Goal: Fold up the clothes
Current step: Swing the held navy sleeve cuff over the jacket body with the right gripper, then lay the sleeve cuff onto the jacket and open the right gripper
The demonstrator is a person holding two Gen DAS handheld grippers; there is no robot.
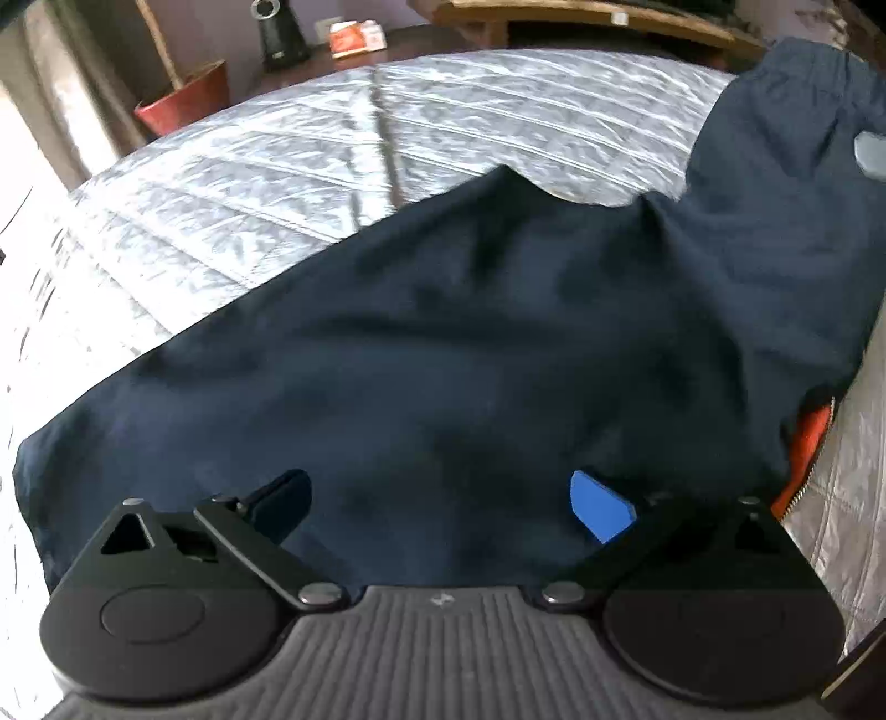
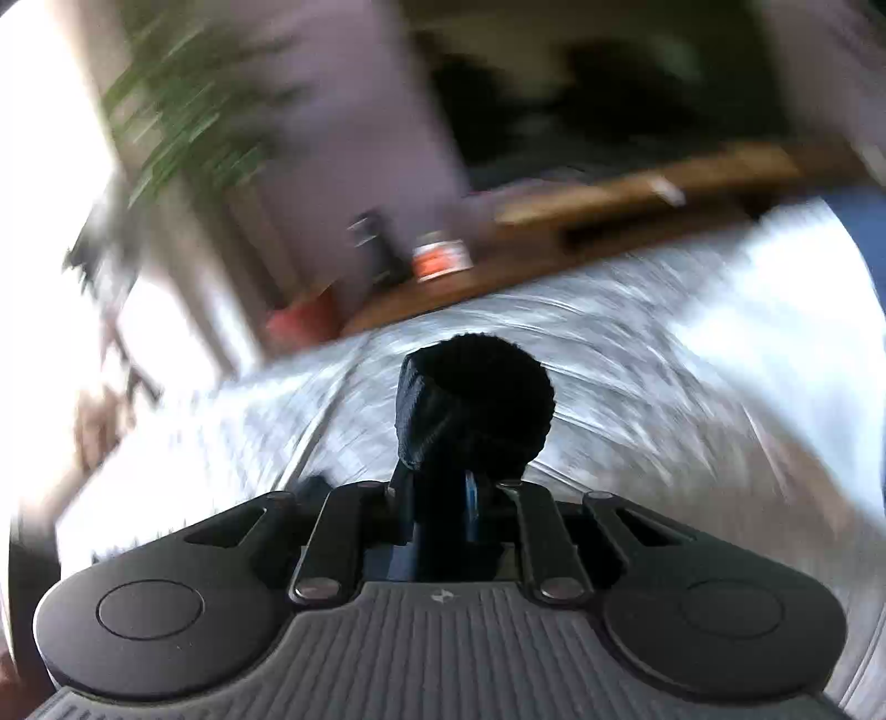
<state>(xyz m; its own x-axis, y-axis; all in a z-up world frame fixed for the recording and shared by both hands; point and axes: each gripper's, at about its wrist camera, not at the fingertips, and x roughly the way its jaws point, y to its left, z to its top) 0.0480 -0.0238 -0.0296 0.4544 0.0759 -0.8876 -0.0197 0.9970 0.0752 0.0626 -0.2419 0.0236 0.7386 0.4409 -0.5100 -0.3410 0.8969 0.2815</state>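
Note:
A dark navy jacket point(image 1: 498, 332) with an orange lining point(image 1: 808, 443) lies spread on the grey quilted bed point(image 1: 277, 183). My left gripper point(image 1: 443, 504) is open just above the jacket's near part, its blue pad point(image 1: 601, 504) showing. My right gripper point(image 2: 443, 487) is shut on a bunched ribbed edge of the navy jacket point(image 2: 476, 404), which sticks up between its fingers above the bed point(image 2: 664, 387). The right wrist view is blurred by motion.
A red plant pot point(image 1: 188, 99) stands past the bed's far left corner. A dark wooden surface holds a black device point(image 1: 282, 33) and a red and white box point(image 1: 357, 36). A wooden bench point(image 1: 598, 16) stands behind the bed.

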